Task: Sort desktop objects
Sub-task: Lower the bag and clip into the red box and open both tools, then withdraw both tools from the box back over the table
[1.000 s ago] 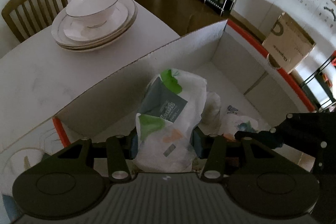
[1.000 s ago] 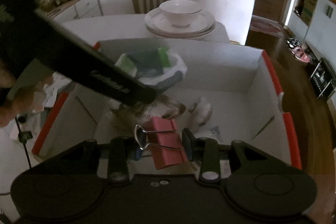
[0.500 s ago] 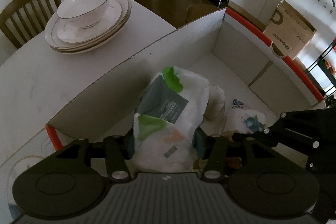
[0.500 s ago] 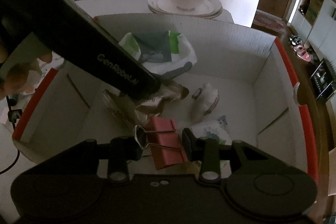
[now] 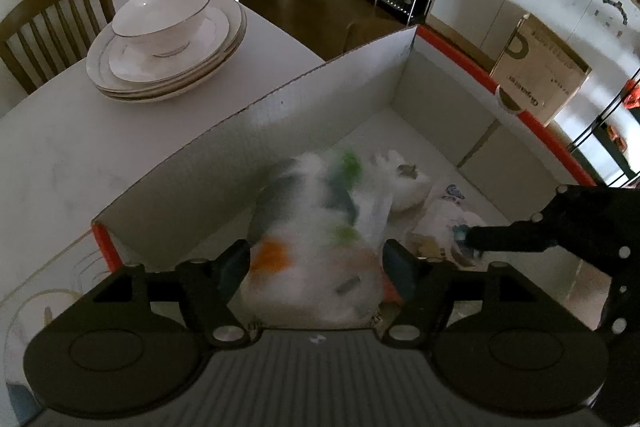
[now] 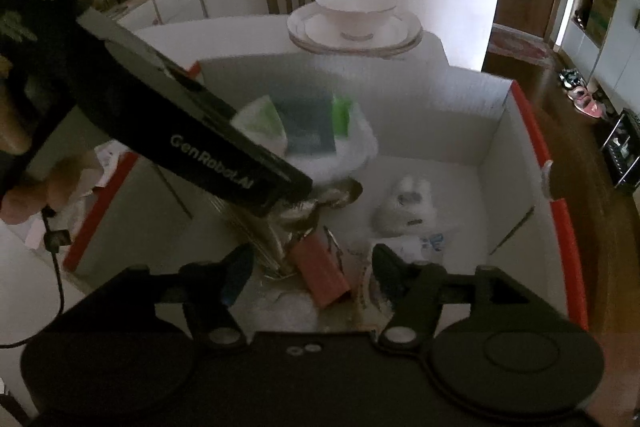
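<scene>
box (image 5: 320, 99) walls hem clutter, far right floor corner bare

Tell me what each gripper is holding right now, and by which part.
Nothing. The left gripper has just opened; the blurred tissue pack sits between its jaws, unclamped. The right gripper has just opened too; the red binder clip lies loose in the box.

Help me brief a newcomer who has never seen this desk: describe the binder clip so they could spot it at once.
Look inside the open white cardboard box with red edges on the table. Near its front, below the right claw, lies the binder clip. It is the only flat pinkish-red piece with thin wire handles; its neighbours are white wrappers and crumpled silvery foil.
</scene>
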{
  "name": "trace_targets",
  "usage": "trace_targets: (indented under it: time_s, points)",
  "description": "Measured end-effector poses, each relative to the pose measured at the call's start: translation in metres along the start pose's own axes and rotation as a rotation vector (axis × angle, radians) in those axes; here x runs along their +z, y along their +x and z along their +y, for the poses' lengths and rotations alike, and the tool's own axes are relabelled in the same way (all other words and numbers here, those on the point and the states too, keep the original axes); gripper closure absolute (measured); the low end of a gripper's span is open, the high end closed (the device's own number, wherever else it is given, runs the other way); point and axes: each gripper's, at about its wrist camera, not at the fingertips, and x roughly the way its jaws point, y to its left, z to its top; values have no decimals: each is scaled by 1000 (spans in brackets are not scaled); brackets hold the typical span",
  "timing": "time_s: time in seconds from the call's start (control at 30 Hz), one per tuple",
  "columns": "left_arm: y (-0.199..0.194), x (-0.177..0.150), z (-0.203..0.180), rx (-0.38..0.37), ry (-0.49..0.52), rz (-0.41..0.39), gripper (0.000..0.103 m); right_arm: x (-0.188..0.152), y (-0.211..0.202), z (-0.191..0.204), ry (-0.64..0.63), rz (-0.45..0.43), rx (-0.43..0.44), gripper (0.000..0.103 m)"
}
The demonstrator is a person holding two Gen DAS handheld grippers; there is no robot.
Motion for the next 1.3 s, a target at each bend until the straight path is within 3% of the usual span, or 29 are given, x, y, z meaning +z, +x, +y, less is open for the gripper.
trace_targets:
  time_s: [0.17, 0.63, 0.87, 1.3]
  points:
    - [-18, -5, 2, -26, -9, -35, 25, 1, -22, -7, 26, -33, 16, 30]
    - [-89, -43, -7, -62, -23, -196, 25, 6, -57, -10, 56, -113, 19, 23]
    - [-125, -84, 3, -54, -53, -272, 25, -1, -72, 9, 65, -166, 40, 16]
    - [-150, -171, 54, 50, -60, -277, 13, 3, -71, 63, 67, -184, 16, 11]
